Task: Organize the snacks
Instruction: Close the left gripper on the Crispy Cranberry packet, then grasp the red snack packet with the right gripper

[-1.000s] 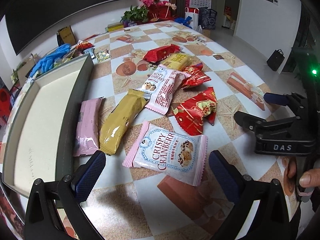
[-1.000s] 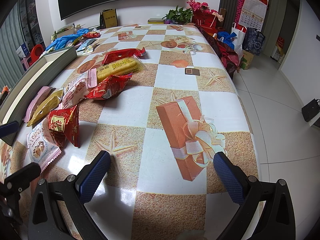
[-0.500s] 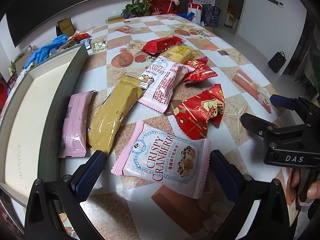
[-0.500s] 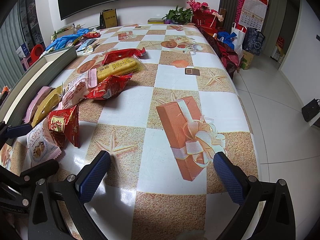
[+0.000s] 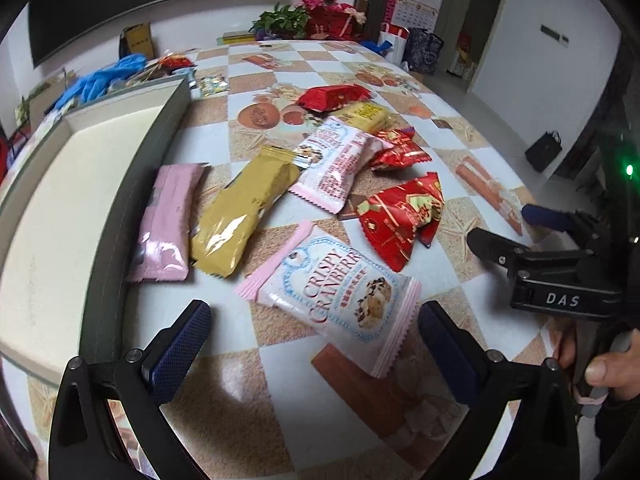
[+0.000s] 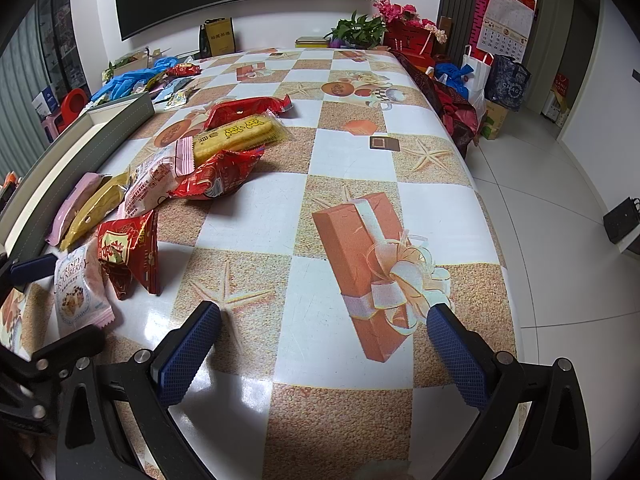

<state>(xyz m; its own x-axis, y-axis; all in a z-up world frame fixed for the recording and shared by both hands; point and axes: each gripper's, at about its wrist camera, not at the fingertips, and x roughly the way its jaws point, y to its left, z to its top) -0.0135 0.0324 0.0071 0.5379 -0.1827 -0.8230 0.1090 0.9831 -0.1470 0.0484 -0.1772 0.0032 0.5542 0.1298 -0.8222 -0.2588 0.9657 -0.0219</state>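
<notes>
Snacks lie loose on the worktop (image 5: 280, 380) beside the empty tray (image 5: 132, 200), likely their destination. From the left wrist, the left gripper (image 5: 316, 336) hangs wide open just before the cranberry pack (image 5: 332, 284), jaws straddling its near end, seemingly lined up to take it. From the right wrist, the right gripper (image 6: 324, 340) is equally wide and empty over bare worktop, well clear of the red pack (image 6: 128, 252), apparently waiting its turn.
</notes>
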